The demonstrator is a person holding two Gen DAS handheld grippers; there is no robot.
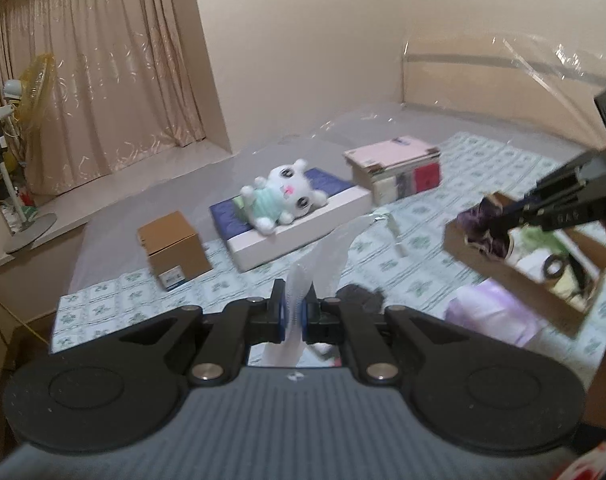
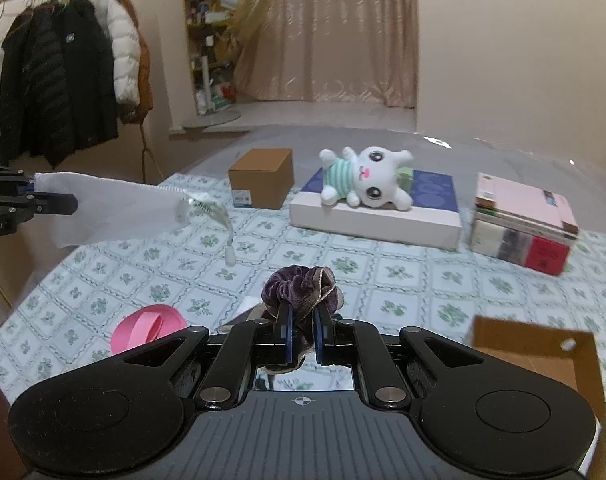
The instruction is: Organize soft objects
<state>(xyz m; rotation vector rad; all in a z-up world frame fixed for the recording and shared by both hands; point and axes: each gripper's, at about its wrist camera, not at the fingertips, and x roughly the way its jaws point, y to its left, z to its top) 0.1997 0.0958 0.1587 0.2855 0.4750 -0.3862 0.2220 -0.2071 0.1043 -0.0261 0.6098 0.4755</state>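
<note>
My left gripper [image 1: 293,312] is shut on a white mesh pouch [image 1: 323,260], which sticks up and forward from its pads above the bed. The right wrist view shows that gripper [image 2: 59,202] at the far left with the pouch [image 2: 119,208] and its zipper pull hanging off it. My right gripper [image 2: 303,332] is shut on a purple velvet scrunchie [image 2: 299,288]. From the left wrist view, that gripper [image 1: 503,216] holds the scrunchie [image 1: 485,220] over the near rim of an open cardboard box [image 1: 475,248]. A white plush cat [image 2: 363,180] lies on a flat blue-topped box [image 2: 375,216].
The patterned bedsheet [image 2: 343,264] carries a shut brown carton [image 2: 263,180], a stack of books [image 2: 523,220] and a pink band [image 2: 147,328]. The open box's corner [image 2: 539,356] is near right. A lilac bundle [image 1: 491,312] lies beside it. Coats [image 2: 63,80] hang at left.
</note>
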